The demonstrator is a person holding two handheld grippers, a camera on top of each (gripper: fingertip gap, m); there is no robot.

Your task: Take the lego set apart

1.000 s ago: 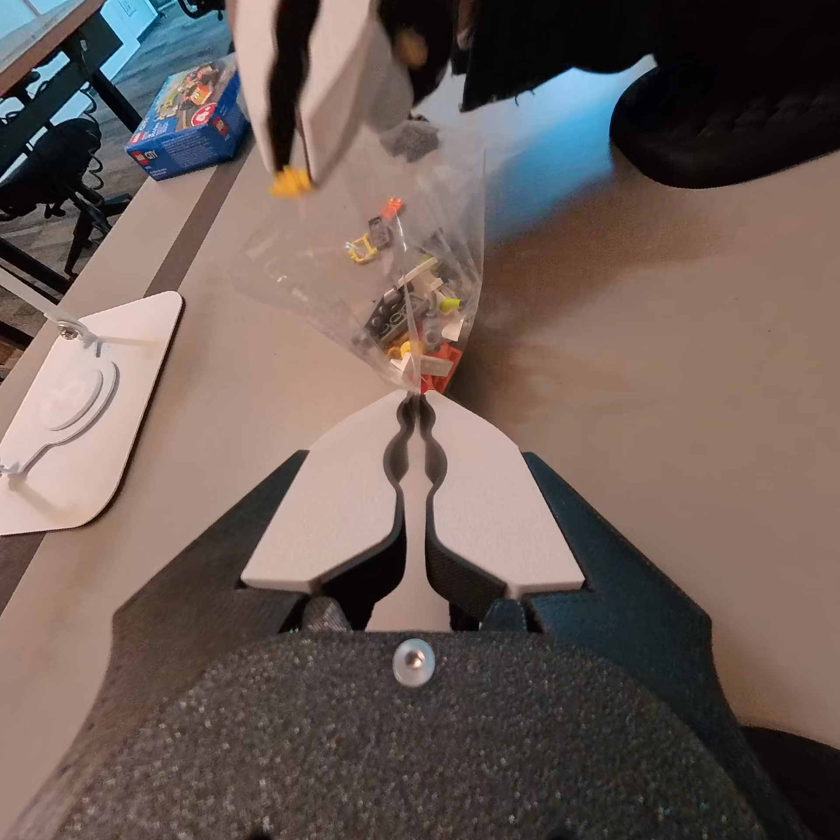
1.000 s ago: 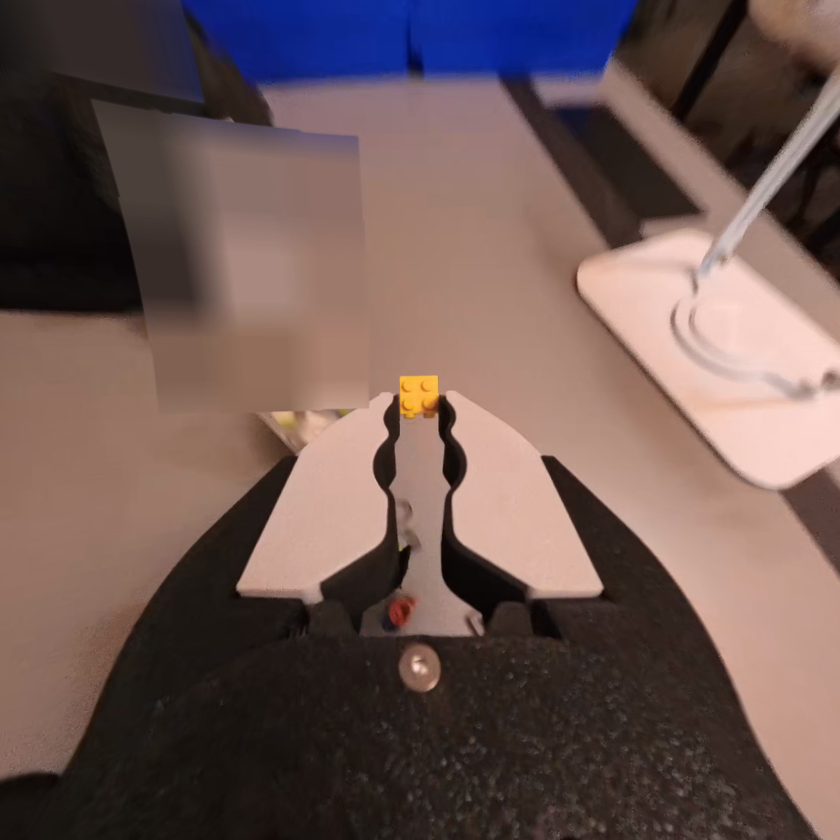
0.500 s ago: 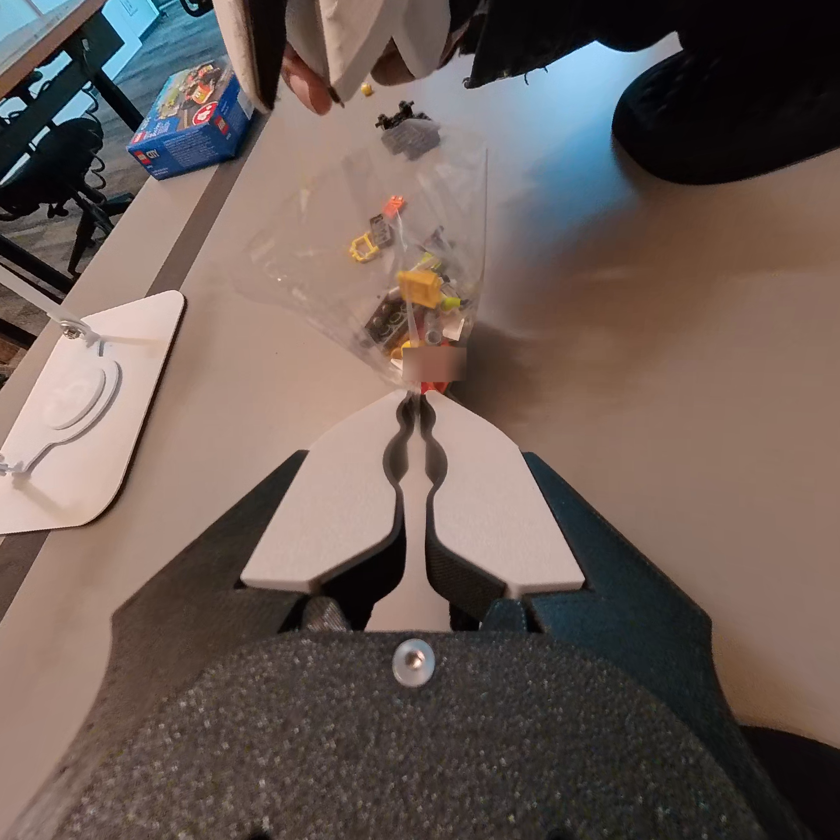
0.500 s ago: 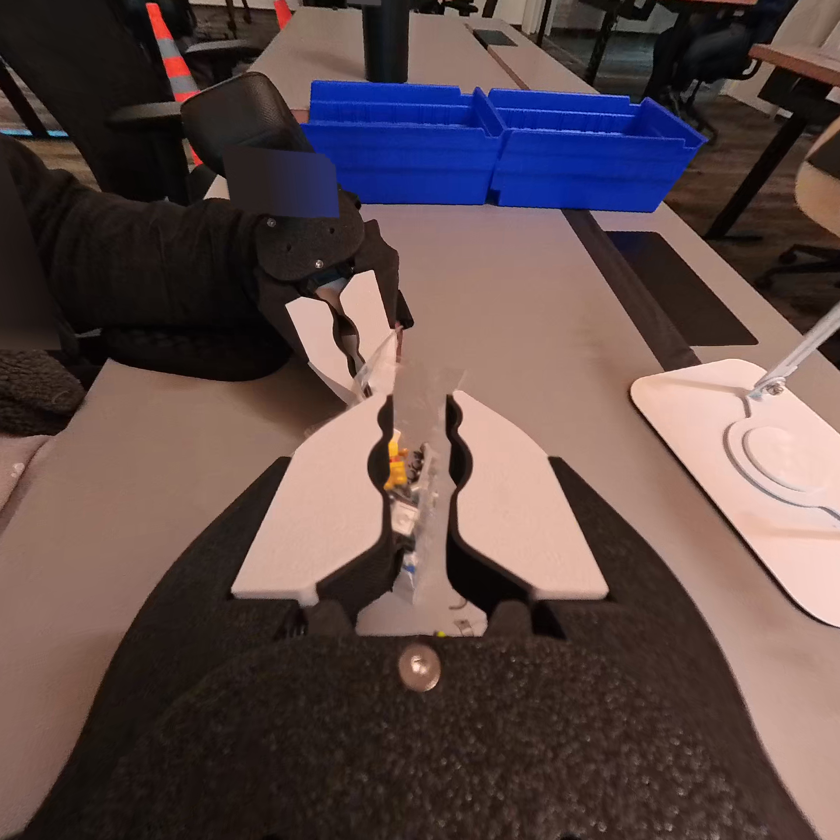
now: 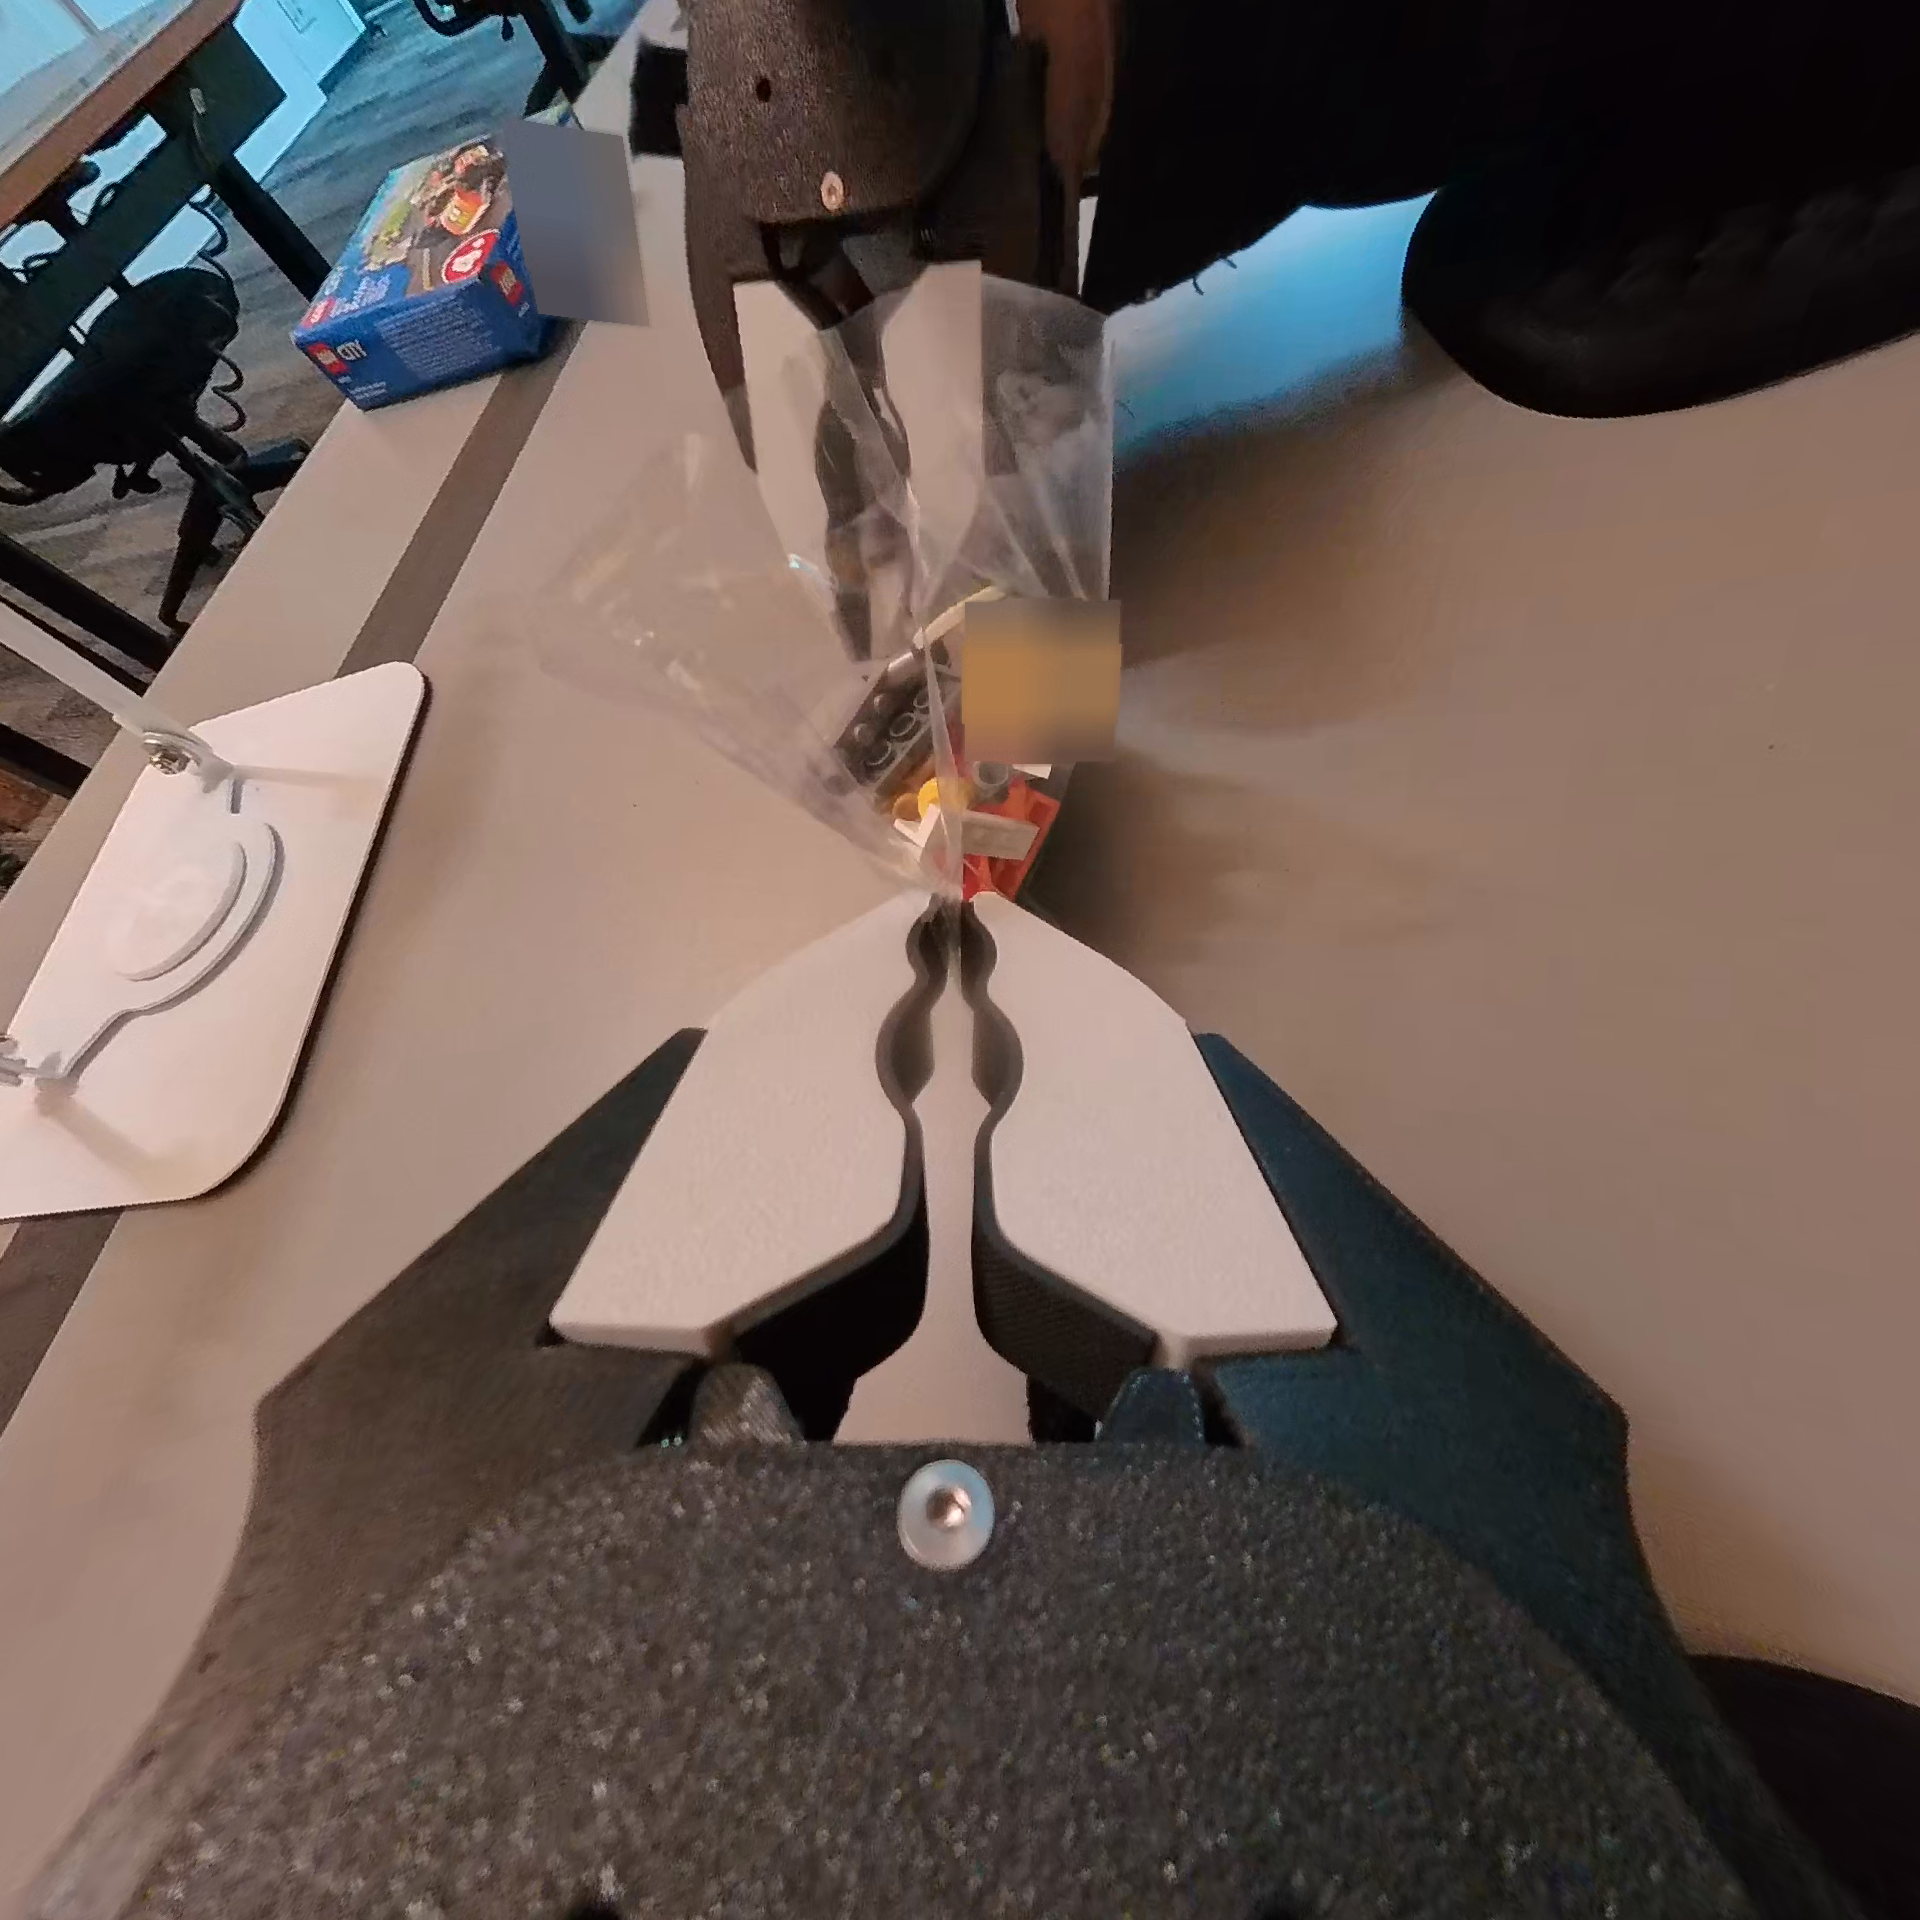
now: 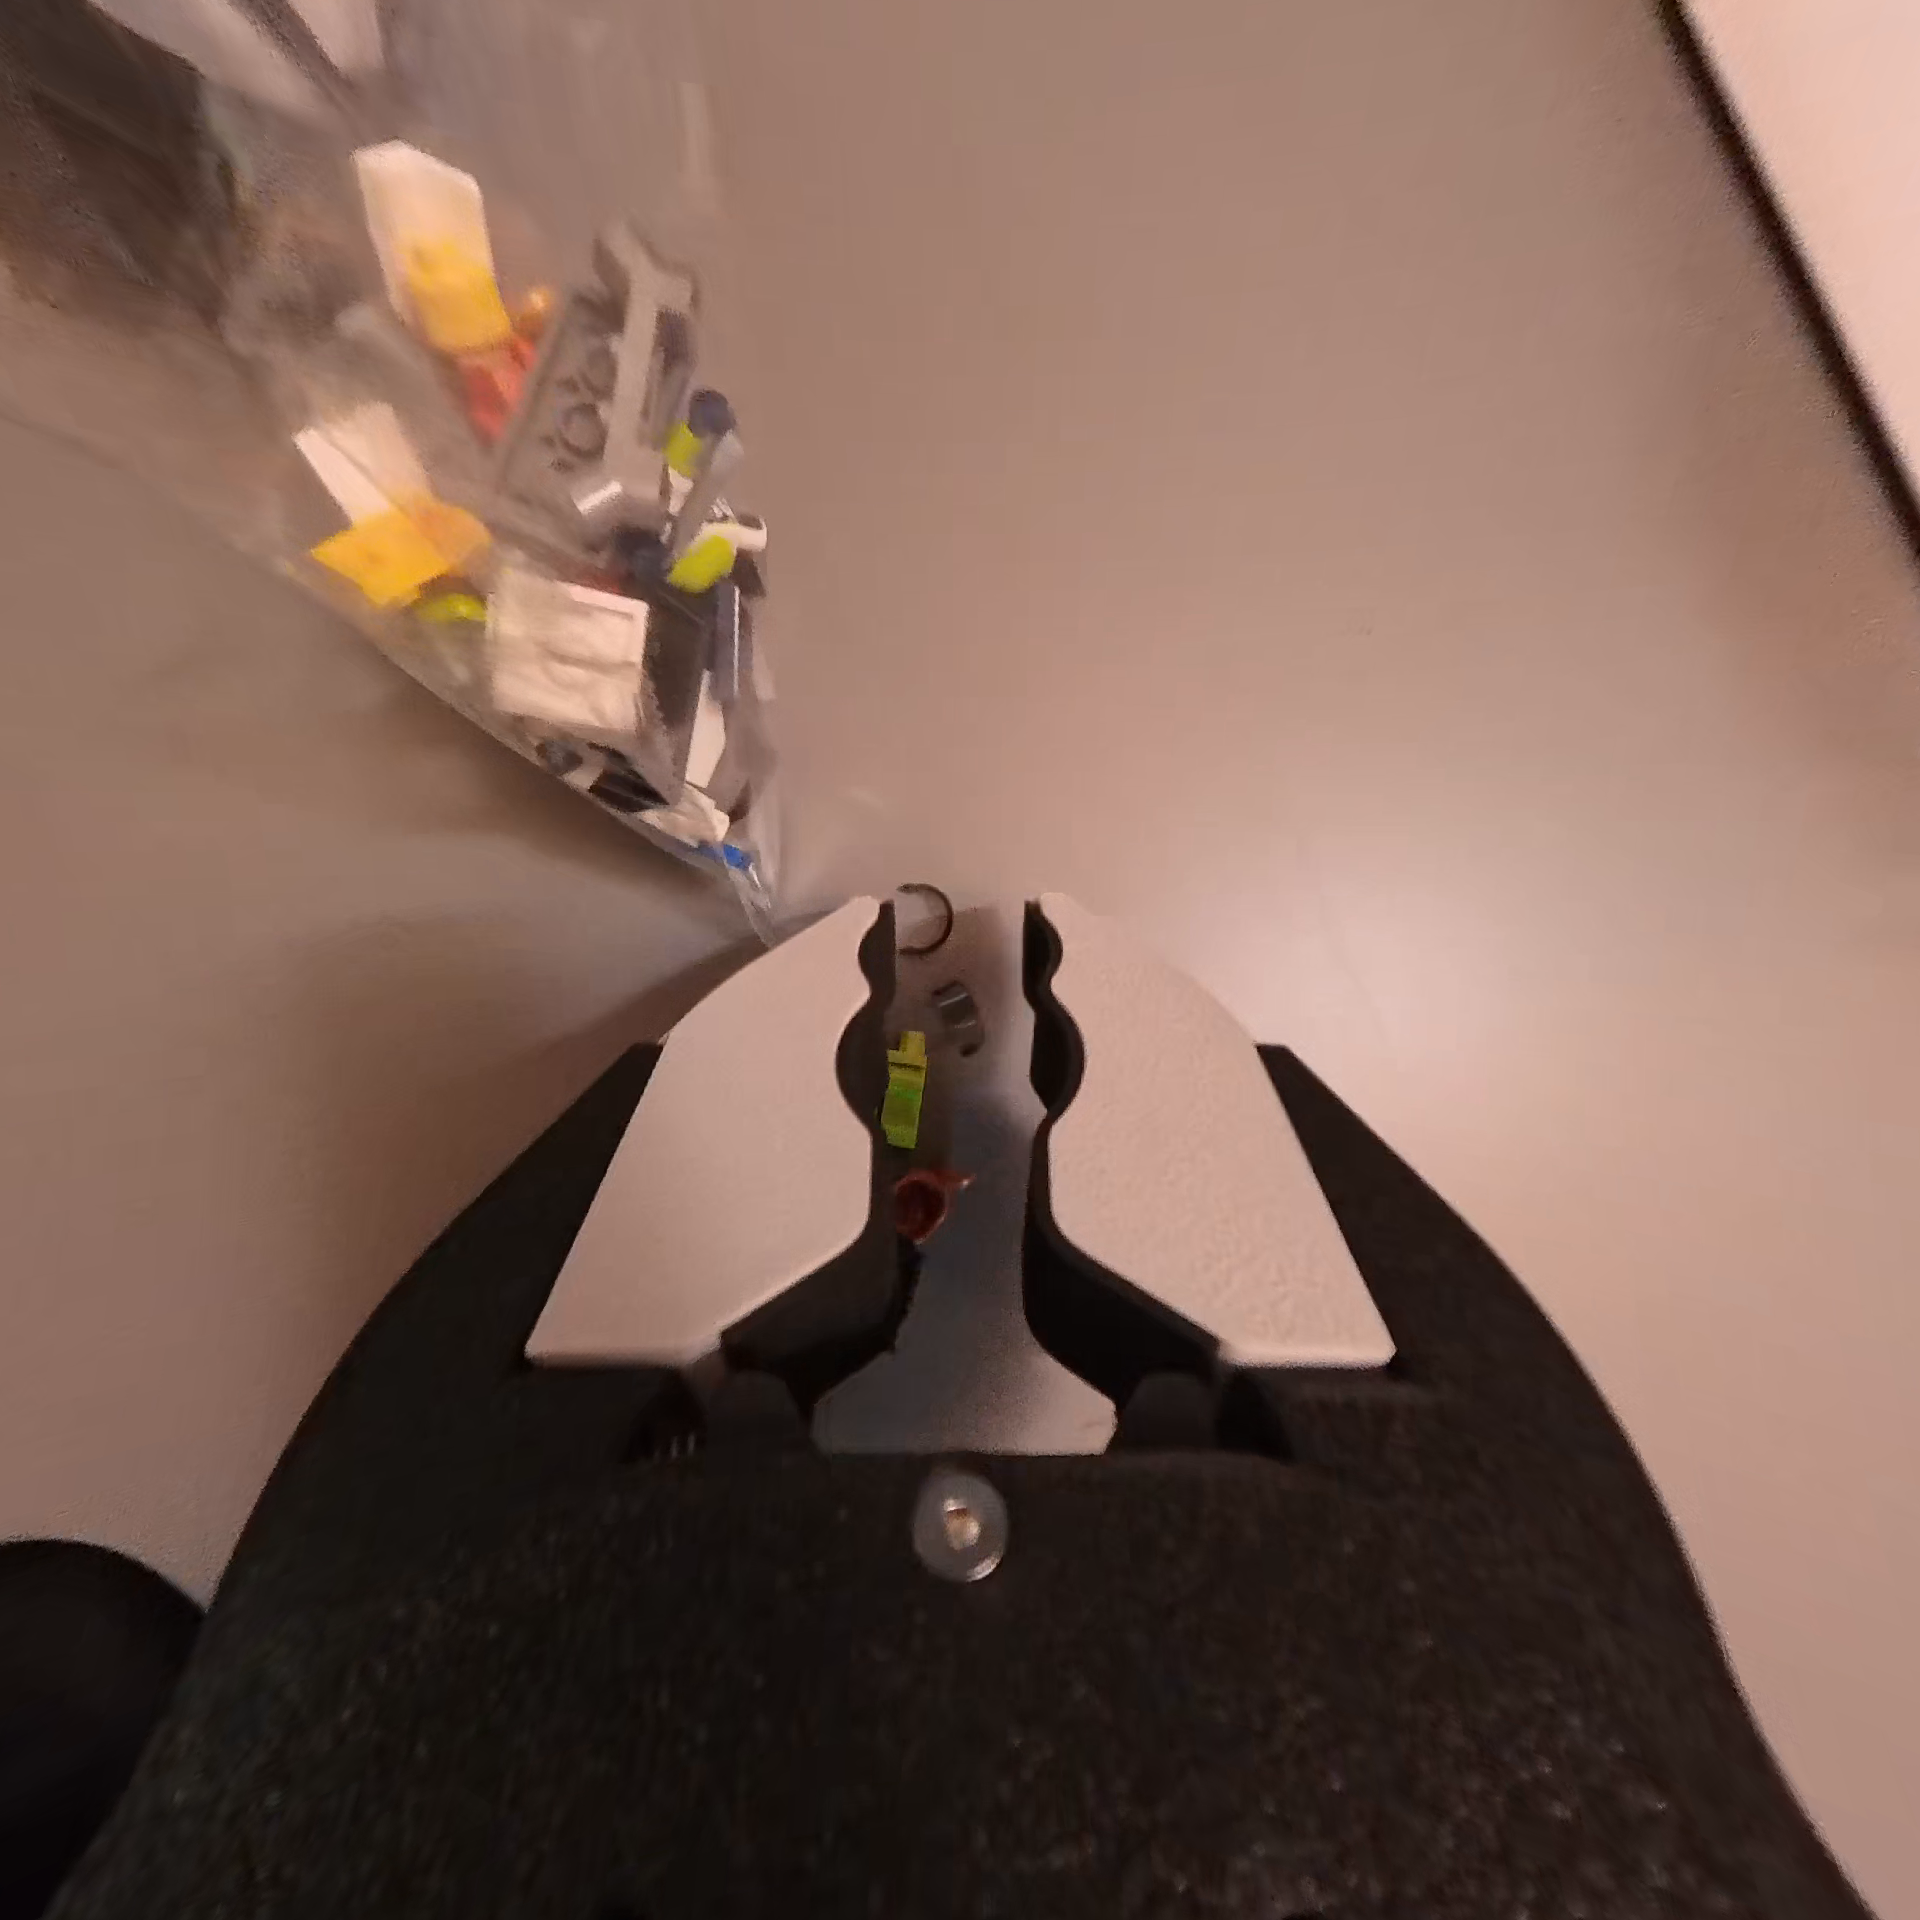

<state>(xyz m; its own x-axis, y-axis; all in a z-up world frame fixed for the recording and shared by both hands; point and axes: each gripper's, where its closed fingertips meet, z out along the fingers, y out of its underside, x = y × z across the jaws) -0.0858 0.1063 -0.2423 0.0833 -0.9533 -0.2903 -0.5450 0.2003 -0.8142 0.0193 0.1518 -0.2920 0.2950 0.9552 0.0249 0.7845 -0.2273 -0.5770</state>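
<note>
Clear bag (image 5: pixel 831 623) of loose lego pieces (image 5: pixel 935 790) on grey table (image 5: pixel 1455 935), corner pinched in closed left gripper (image 5: pixel 945 914). Right gripper (image 6: pixel 956 914), jaws parted, empty, inside bag mouth. Step: bagging pieces. Next, likely: withdraw, fetch another piece.

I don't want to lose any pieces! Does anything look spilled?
Maybe. A lime piece and a red piece sit apart from the pile in the bag, between the fingers of the open right hand-held gripper; whether they're outside the bag is unclear.
</note>
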